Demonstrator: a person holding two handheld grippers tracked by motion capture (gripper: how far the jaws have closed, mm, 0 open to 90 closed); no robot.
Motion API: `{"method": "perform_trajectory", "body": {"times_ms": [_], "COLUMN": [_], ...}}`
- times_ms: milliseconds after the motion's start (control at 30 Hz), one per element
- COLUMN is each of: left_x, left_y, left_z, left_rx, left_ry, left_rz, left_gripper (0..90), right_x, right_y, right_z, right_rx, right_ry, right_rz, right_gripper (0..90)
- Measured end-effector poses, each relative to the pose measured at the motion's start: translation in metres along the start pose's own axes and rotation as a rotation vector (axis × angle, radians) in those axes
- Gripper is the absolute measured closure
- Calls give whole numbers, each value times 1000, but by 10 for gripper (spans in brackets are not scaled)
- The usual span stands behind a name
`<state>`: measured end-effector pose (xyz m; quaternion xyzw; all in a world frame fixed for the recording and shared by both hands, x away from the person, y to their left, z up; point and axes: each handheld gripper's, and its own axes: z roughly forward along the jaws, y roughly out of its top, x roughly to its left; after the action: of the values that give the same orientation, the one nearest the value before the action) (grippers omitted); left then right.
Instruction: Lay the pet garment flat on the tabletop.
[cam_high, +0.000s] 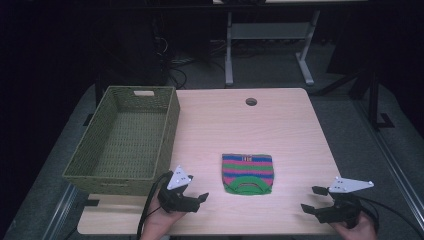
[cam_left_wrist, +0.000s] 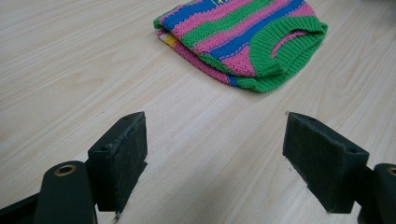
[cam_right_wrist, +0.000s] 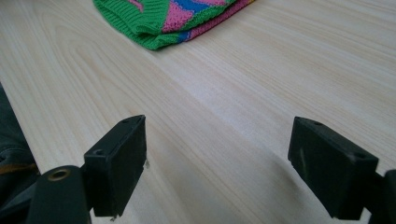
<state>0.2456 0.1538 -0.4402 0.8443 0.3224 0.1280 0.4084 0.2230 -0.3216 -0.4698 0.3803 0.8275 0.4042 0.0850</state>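
Note:
A folded knitted garment (cam_high: 247, 173) with pink, blue and green stripes and a green ribbed hem lies flat on the wooden table (cam_high: 225, 125), near its front middle. My left gripper (cam_high: 196, 193) rests to the garment's left, open, nothing between its jaws. In the left gripper view the garment (cam_left_wrist: 243, 39) lies ahead, beyond the gripper (cam_left_wrist: 215, 149). My right gripper (cam_high: 314, 199) stands open near the front right corner, apart from the garment. The right gripper view has the garment's green edge (cam_right_wrist: 173, 18) at the top left, past the gripper (cam_right_wrist: 217, 154).
An olive woven basket (cam_high: 125, 140) with handle slots sits at the table's left side, overhanging its edge, with nothing seen inside. A round cable hole (cam_high: 251, 102) is near the far edge. Desk legs (cam_high: 270, 45) and cables stand on the dark floor beyond.

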Motion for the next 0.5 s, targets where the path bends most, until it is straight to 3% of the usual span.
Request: {"method": "perform_trajectory", "body": {"times_ms": [233,500], "left_x": [-3,-1], "left_y": [1,3], "left_z": [0,1], "left_rx": [-6,2], "left_ry": [9,2], "left_rz": [8,12], "left_gripper": [215,216], "right_x": [-1,-1], "right_y": [4,13], "right_z": [0,8], "right_rx": [-24,-15], "right_ry": [9,23], "right_rz": [-8,-26], "right_gripper": [189,189]}}
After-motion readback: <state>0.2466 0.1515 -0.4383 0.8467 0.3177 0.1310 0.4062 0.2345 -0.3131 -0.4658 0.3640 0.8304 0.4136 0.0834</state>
